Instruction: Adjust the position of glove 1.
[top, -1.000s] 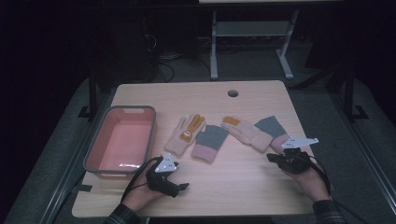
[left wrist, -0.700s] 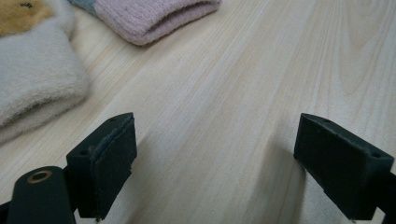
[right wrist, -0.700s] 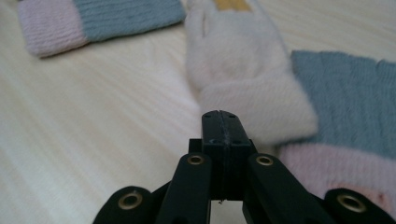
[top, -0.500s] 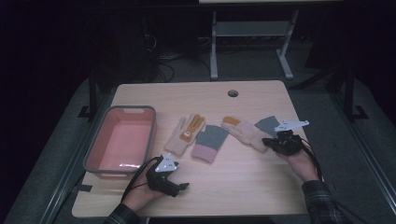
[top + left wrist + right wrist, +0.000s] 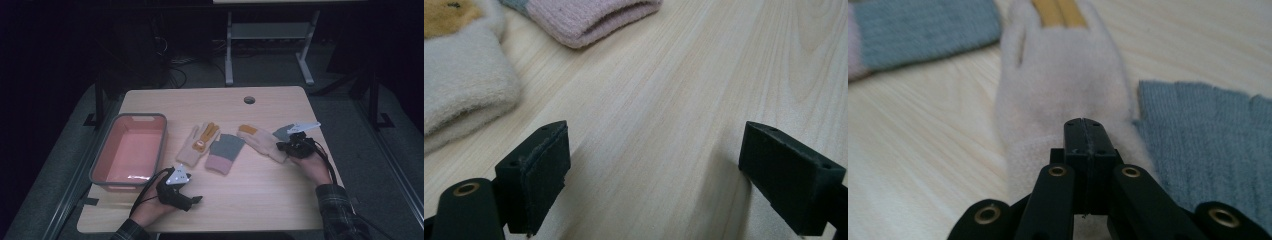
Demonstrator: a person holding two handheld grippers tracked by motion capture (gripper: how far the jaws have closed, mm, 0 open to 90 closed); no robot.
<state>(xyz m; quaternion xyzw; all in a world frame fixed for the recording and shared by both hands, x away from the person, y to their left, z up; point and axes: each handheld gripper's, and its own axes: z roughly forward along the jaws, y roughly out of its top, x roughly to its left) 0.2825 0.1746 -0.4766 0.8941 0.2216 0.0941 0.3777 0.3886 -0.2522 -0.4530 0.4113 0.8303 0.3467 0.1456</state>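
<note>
Currently, the right gripper (image 5: 1085,131) is held closed over the cream glove's (image 5: 1060,80) cuff, beside the grey glove (image 5: 1208,145); the left gripper (image 5: 664,165) is held open.

We are finding bare wood lying open along the near edge of the table (image 5: 260,200), between the left gripper (image 5: 192,200) and the person's right forearm. We are noting four gloves crowding the middle row: cream glove (image 5: 192,147), grey-and-pink glove (image 5: 225,152), second cream glove (image 5: 262,142) and grey glove (image 5: 282,132). The pink basin (image 5: 97,165) is walling off the left side. The far strip around the cable hole (image 5: 249,100) is standing free.
</note>
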